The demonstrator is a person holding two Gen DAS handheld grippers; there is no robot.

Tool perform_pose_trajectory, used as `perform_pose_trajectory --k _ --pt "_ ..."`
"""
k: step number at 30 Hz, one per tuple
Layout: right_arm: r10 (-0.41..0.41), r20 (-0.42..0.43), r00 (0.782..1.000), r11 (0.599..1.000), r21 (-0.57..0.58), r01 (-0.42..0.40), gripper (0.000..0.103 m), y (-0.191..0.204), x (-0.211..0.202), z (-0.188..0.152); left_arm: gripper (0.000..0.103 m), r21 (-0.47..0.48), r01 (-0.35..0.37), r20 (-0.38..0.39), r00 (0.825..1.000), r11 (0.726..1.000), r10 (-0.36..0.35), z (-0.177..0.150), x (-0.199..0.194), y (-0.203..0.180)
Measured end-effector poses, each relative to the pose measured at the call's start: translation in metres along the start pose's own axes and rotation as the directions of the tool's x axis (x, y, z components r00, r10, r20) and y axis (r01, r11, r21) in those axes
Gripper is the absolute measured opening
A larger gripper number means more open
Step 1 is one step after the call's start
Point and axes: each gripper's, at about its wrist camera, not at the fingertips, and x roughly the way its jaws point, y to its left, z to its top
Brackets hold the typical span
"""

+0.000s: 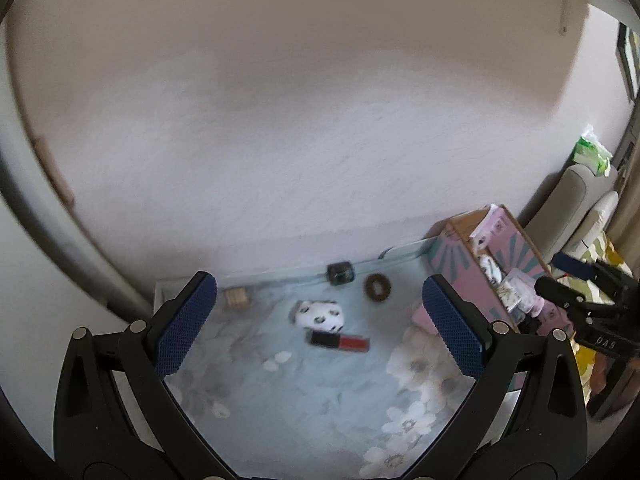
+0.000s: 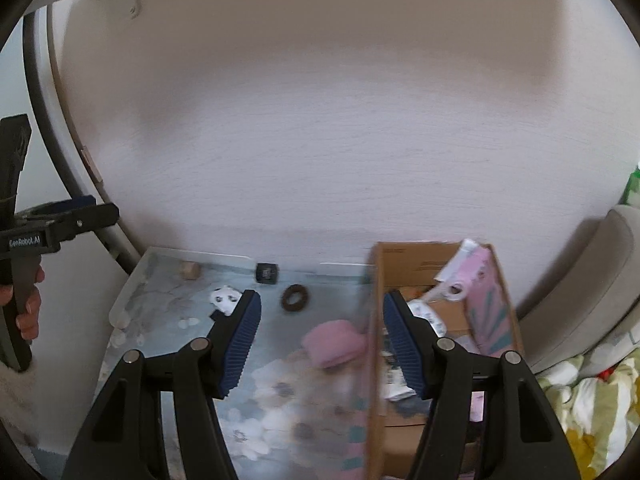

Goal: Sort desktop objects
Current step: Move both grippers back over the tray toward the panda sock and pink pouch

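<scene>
On the floral blue mat (image 1: 280, 392) lie a white sock with black spots (image 1: 319, 314), a red-and-black lip gloss tube (image 1: 339, 341), a brown hair ring (image 1: 377, 287), a dark small jar (image 1: 341, 273) and a wooden spool (image 1: 236, 298). A pink rolled item (image 2: 334, 342) lies beside the cardboard box (image 2: 424, 268). My left gripper (image 1: 320, 332) is open and empty, above the sock and tube. My right gripper (image 2: 322, 340) is open and empty, one finger over the box (image 1: 452, 256), which holds several items.
A white wall rises behind the mat. A grey cushioned seat (image 2: 592, 280) and a flowered cloth (image 2: 584, 400) lie right of the box. The right gripper shows at the right of the left wrist view (image 1: 576, 292); the left one (image 2: 60, 220), hand-held, at the left of the right wrist view.
</scene>
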Motion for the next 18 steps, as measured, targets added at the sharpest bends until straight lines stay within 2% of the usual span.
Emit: perform_pose_trajectory --k 5,8,13,15,18 --pt "0.016 -0.034 0.999 0.992 0.122 -0.011 0.059 0.016 0.027 -0.028 0.103 -0.046 0.027 -0.049 0.998 0.999 -0.029 -0.034 0.016 0.006" --pt "0.001 -0.07 0.998 0.989 0.145 0.009 0.059 0.028 0.043 -0.046 0.103 -0.037 0.034 -0.089 0.995 0.999 -0.037 -0.049 0.03 0.003" --pt "-0.03 -0.112 0.993 0.98 0.192 0.052 0.059 0.039 0.062 -0.065 0.103 0.005 0.04 -0.094 0.995 0.999 -0.039 -0.059 0.053 -0.003" --pt "-0.055 -0.126 0.991 0.972 0.221 0.082 0.059 0.042 0.072 -0.074 0.103 0.017 0.04 -0.095 0.995 0.999 -0.039 -0.065 0.07 -0.001" --pt "-0.161 -0.142 0.977 0.951 0.243 0.192 0.059 0.047 0.09 -0.086 0.102 0.021 0.049 -0.084 0.995 0.999 -0.047 -0.072 0.098 0.006"
